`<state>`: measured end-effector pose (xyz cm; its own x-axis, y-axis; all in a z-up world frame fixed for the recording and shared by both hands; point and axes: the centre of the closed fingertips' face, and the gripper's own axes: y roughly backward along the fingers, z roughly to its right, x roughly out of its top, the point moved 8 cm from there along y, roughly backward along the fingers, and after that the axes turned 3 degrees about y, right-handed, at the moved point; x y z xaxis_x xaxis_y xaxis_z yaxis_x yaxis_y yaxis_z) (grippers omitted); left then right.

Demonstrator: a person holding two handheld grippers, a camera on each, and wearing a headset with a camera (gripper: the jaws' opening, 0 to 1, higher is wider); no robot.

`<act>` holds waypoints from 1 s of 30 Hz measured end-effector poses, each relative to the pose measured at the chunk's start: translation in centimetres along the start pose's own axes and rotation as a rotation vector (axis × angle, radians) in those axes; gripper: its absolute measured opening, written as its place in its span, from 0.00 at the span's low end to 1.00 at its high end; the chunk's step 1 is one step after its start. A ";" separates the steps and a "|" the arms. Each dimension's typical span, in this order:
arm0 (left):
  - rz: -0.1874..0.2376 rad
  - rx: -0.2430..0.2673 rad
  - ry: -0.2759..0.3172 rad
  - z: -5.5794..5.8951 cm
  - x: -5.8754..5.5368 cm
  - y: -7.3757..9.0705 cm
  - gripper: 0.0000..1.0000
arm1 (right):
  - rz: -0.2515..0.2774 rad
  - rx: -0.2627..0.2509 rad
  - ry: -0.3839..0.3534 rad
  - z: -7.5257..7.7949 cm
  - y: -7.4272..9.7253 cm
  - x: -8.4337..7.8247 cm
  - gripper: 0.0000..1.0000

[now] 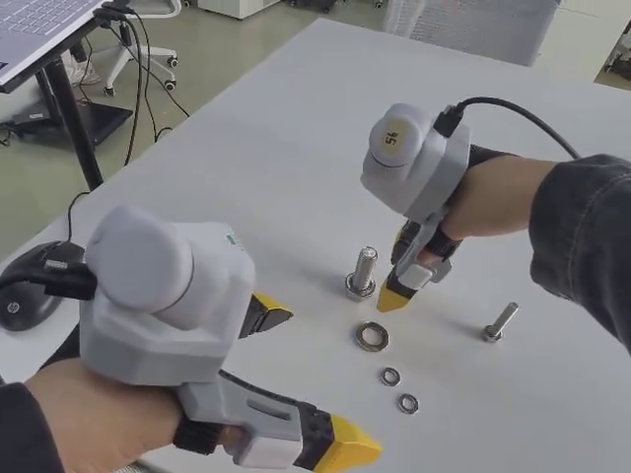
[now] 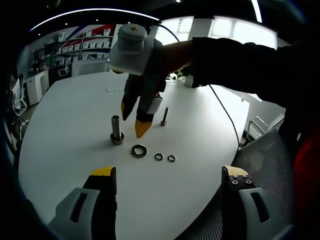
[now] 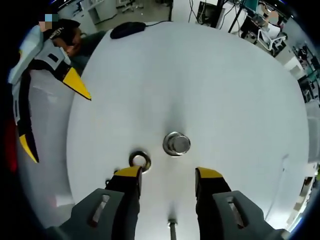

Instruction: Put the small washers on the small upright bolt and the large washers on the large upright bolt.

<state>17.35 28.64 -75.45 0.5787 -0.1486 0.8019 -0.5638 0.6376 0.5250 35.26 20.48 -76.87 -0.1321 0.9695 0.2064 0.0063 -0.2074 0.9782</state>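
- Head view, far left: a mouse (image 1: 28, 288) sits at the edge of the table (image 1: 296, 128), well apart from the work.
- The left gripper (image 1: 311, 382) hangs low and near the person, its jaws wide apart and empty. The left gripper view looks across the whole layout, so I judge it is held out of the way rather than working.
- The large bolt (image 1: 365, 268) stands upright near the middle of the table. The ring at its foot may be its own head or a washer; I cannot tell.
- Just in front of it the large washer (image 1: 372, 336) lies flat and loose. Two small washers (image 1: 390, 375) lie in a row nearer the person. None of these three is on a bolt.
- The right gripper (image 1: 396, 294) points steeply down just beside the large bolt, with its tips close to the table. Its own view looks straight down: the jaws are parted with nothing between them, and the large washer lies just off one tip. I judge it is lined up to take that washer from above, since a flat ring has to be pinched at its edge.
- Furthest right, the small bolt (image 1: 500, 322) stands upright, well apart from the large bolt, which leaves room for the jaws to come down over either.
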 end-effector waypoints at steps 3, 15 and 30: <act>-0.002 -0.001 -0.003 0.0 0.0 0.0 0.86 | -0.001 0.006 -0.010 -0.5 -0.2 -0.4 0.44; -0.004 -0.006 -0.012 0.0 0.1 -0.1 0.86 | -0.002 0.033 -0.036 -1.9 -1.2 -1.0 0.44; 0.003 -0.003 -0.018 -0.1 0.3 -0.1 0.86 | 0.012 0.055 -0.050 -3.6 -2.8 -0.5 0.38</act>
<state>17.62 28.61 -75.25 0.5662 -0.1604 0.8085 -0.5634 0.6407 0.5216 31.79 20.10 -79.80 -0.0817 0.9725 0.2181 0.0621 -0.2134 0.9750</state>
